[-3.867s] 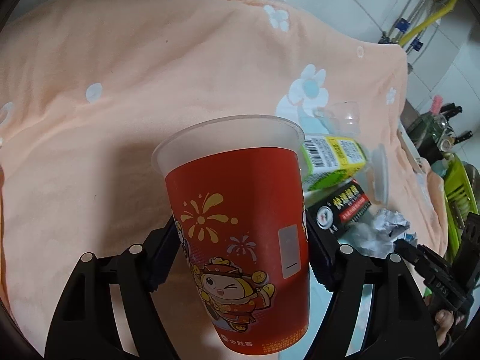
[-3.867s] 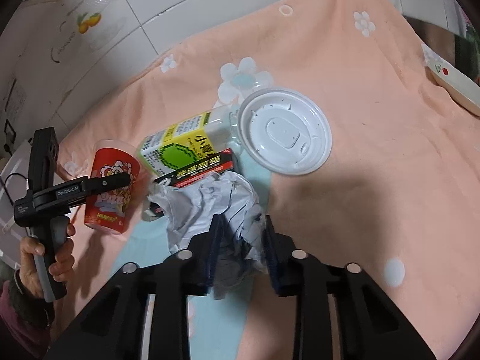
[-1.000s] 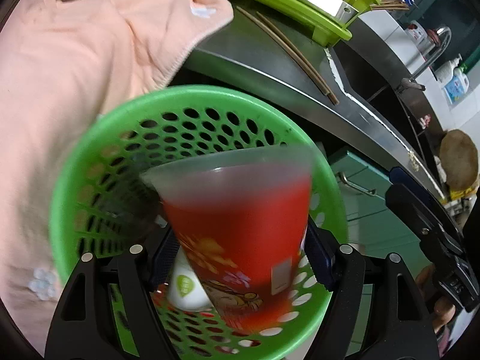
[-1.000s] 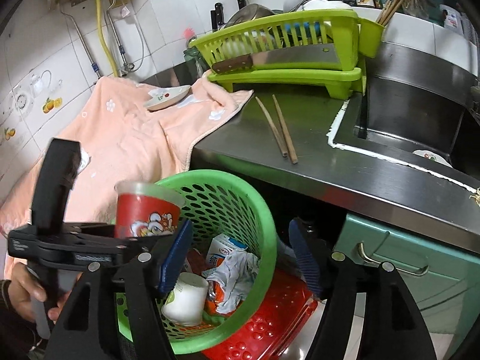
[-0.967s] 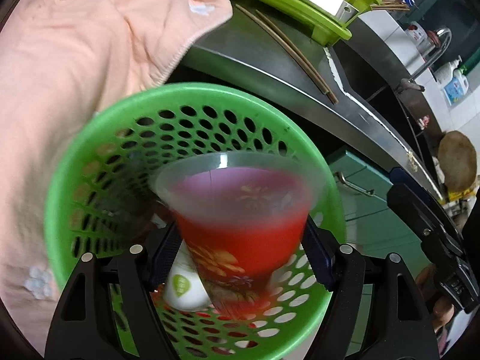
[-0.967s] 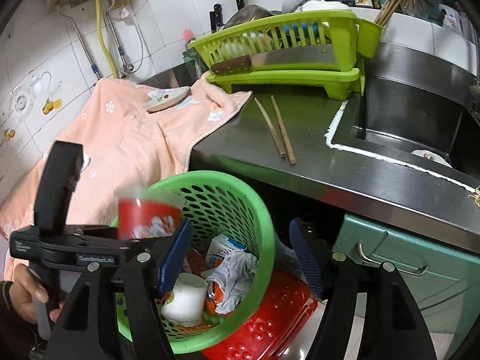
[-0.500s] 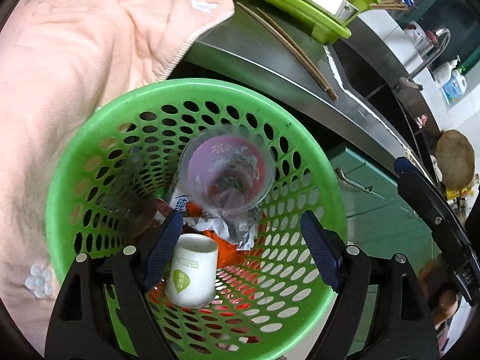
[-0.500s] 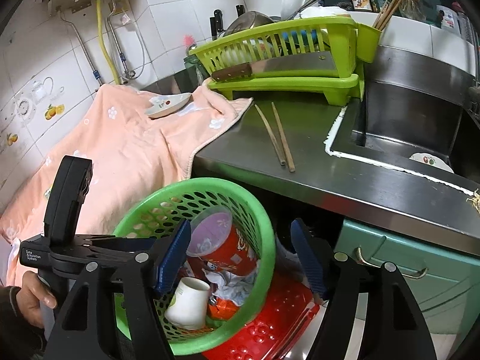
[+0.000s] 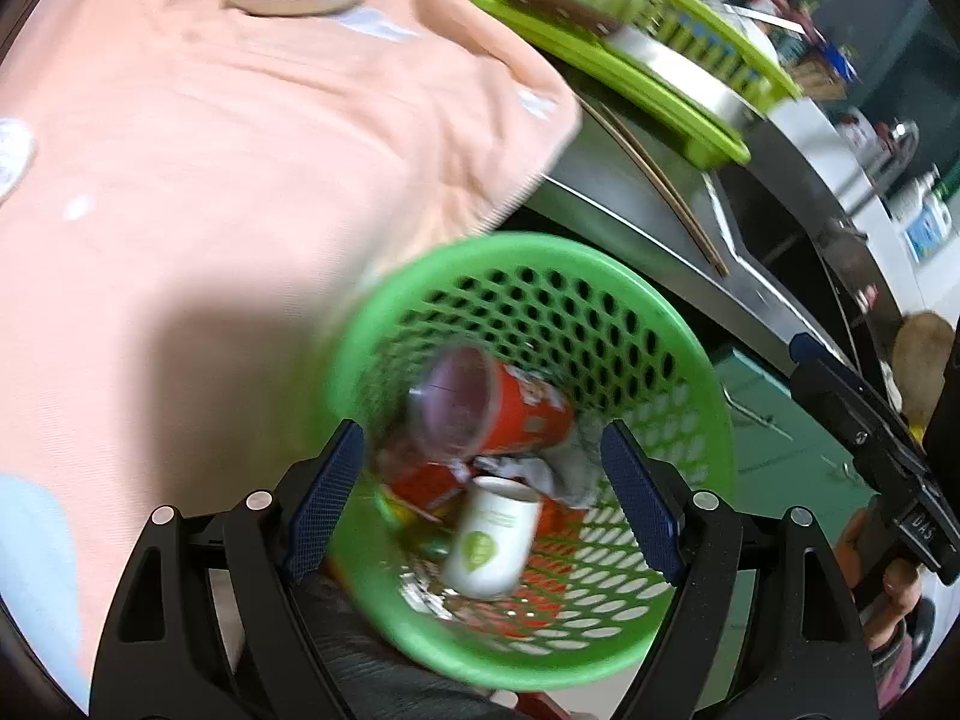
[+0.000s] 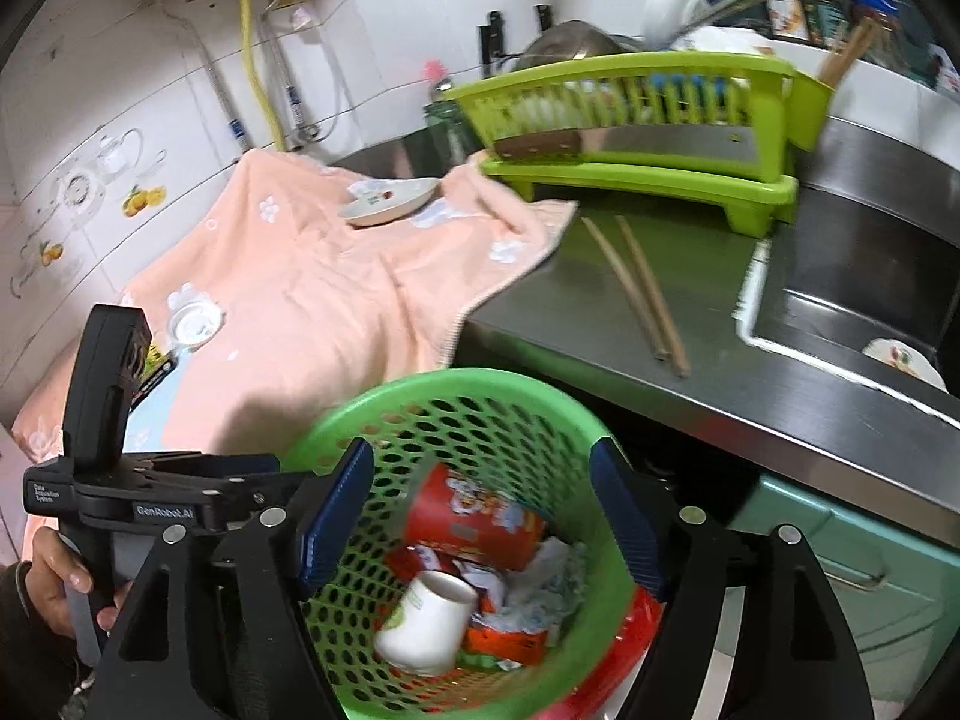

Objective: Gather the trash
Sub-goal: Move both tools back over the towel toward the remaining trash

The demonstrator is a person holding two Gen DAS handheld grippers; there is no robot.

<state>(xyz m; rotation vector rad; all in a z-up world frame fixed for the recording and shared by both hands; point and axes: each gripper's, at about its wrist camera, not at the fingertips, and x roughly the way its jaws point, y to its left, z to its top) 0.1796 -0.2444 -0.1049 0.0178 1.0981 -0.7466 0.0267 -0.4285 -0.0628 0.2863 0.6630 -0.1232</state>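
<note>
Both grippers, left (image 9: 483, 495) and right (image 10: 480, 507), hover with jaws spread and empty over the green basket (image 10: 540, 387), where the red cup (image 10: 471, 519) lies. Next, probably, more trash from the table (image 10: 288, 300).

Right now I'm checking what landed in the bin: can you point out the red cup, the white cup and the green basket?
red cup (image 10: 474, 519), right wrist view, on its printed side wall.
white cup (image 10: 423, 627), right wrist view, on its outer side.
green basket (image 10: 480, 381), right wrist view, on its far rim.
</note>
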